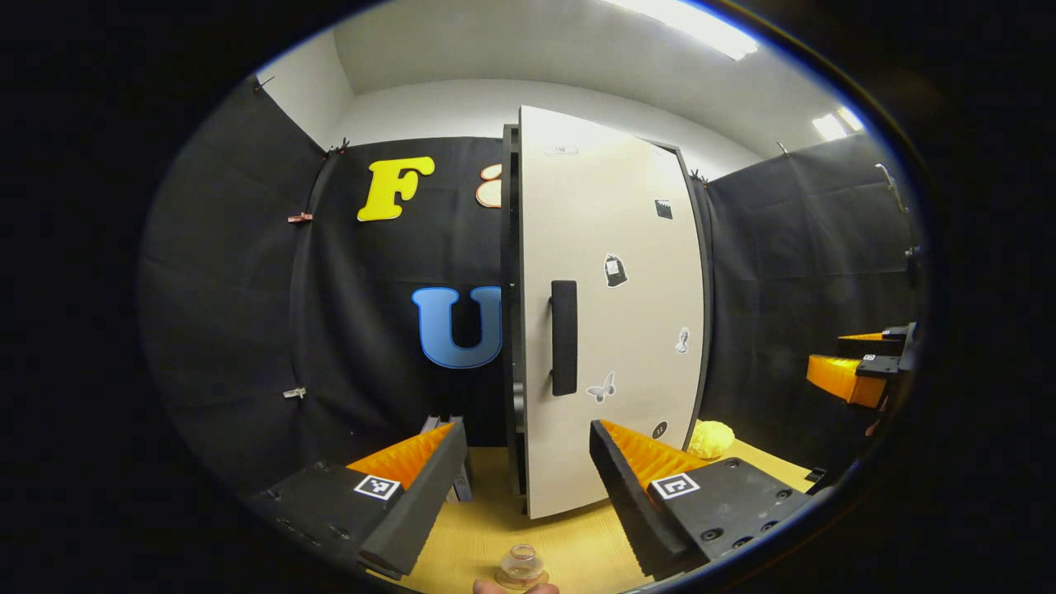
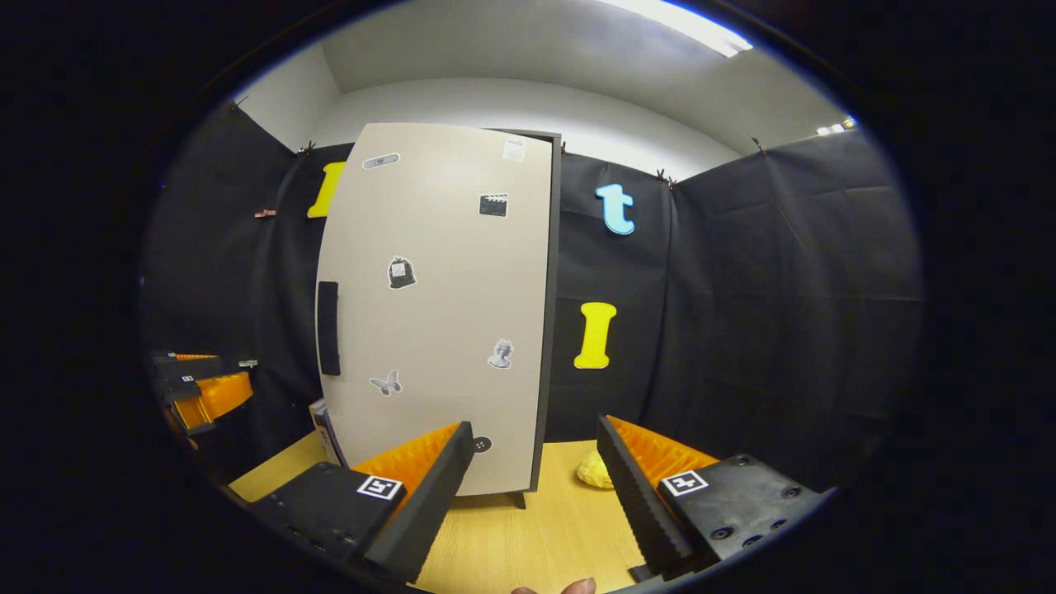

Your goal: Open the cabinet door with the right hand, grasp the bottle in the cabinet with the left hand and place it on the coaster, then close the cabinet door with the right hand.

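Left gripper view catches a small clear glass bottle (image 1: pixel 521 564) before the tall white cabinet door (image 1: pixel 610 313), bottom cut off; both grippers' (image 1: pixel 521 487) (image 2: pixel 535 487) jaws apart.

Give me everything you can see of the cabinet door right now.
The cabinet door is a tall, pale beige panel with a matte, laminate-like face, set in a dark cabinet frame. A black vertical bar handle sits at mid height near its free edge. Small stickers dot the face, among them a butterfly and a clapperboard. In the left gripper view it looks barely ajar. Nothing touches it; both grippers hang open, short of it, above the wooden table.
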A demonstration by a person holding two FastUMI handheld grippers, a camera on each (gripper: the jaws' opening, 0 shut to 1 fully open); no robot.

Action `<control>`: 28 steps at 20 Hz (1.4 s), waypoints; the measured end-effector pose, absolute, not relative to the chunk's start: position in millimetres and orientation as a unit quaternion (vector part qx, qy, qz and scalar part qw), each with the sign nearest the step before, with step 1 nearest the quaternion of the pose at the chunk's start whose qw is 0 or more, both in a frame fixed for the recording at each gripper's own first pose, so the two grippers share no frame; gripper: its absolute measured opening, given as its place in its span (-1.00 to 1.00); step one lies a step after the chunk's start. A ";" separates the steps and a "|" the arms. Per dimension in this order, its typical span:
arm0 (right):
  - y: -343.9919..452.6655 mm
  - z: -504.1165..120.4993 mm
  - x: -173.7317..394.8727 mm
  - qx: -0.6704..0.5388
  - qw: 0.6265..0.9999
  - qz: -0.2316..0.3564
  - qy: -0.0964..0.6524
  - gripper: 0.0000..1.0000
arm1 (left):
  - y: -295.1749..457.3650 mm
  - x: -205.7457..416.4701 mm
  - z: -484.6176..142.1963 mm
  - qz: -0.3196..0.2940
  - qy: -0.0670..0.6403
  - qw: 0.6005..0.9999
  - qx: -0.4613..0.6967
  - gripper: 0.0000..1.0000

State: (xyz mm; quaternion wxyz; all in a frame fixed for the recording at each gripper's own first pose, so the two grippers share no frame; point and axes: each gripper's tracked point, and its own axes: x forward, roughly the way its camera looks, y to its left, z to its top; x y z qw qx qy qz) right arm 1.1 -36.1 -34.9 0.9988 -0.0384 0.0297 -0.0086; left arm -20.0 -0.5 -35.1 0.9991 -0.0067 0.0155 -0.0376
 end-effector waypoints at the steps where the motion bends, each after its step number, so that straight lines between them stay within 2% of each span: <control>1: -35.9 -34.2 1.0 -0.038 0.999 -0.008 0.030 0.95 | -1.0 -20.9 -35.6 -0.038 0.016 0.999 -0.007 0.89; 28: -31.9 -33.9 2.6 -0.023 0.999 -0.024 0.036 0.95 | -10.6 -20.9 -35.3 -0.046 0.018 0.999 -0.007 0.89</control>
